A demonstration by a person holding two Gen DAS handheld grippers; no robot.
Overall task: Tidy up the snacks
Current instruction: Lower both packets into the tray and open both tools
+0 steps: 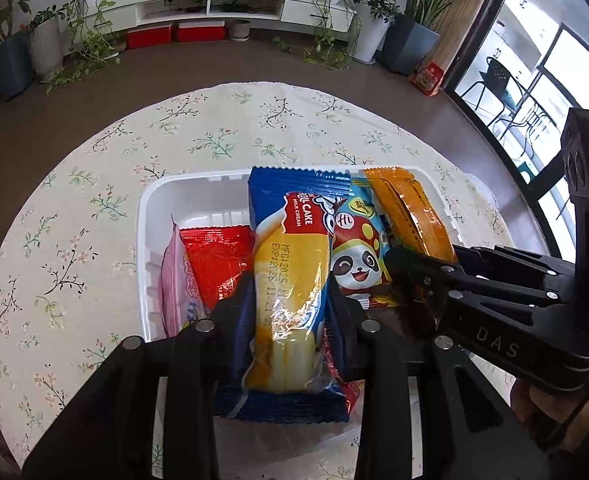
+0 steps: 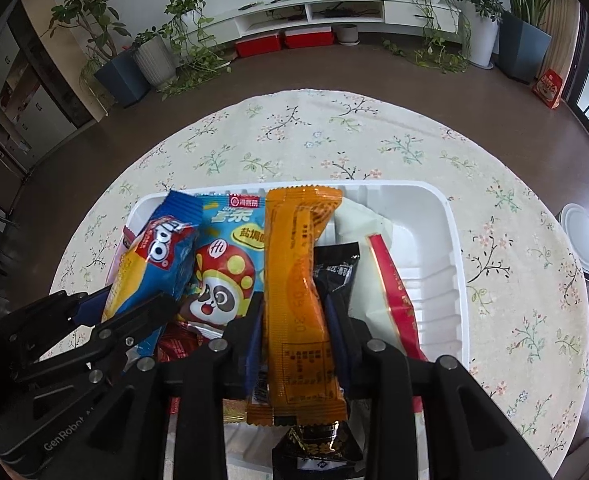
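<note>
A white tray (image 1: 150, 208) (image 2: 454, 240) holds several snack packets. My left gripper (image 1: 290, 284) (image 2: 134, 296) is shut on a blue and yellow roll cake packet (image 1: 290, 240) (image 2: 154, 256), its pads against both sides and the far end over the tray. To its right, my right gripper (image 2: 292, 300) (image 1: 406, 280) is shut on an orange packet (image 2: 298, 240) (image 1: 410, 208) in the same way. A panda packet (image 1: 354, 248) (image 2: 222, 264) lies between them. Red (image 1: 214, 256) and pink (image 1: 174, 280) packets lie at the tray's left, and a black one (image 2: 334, 268) at its right.
The tray sits on a round table with a floral cloth (image 1: 94, 200) (image 2: 334, 140). A white round lid (image 2: 582, 236) lies near the table's right edge. The tray's far right corner (image 2: 414, 216) is bare. Potted plants and a low white cabinet stand beyond.
</note>
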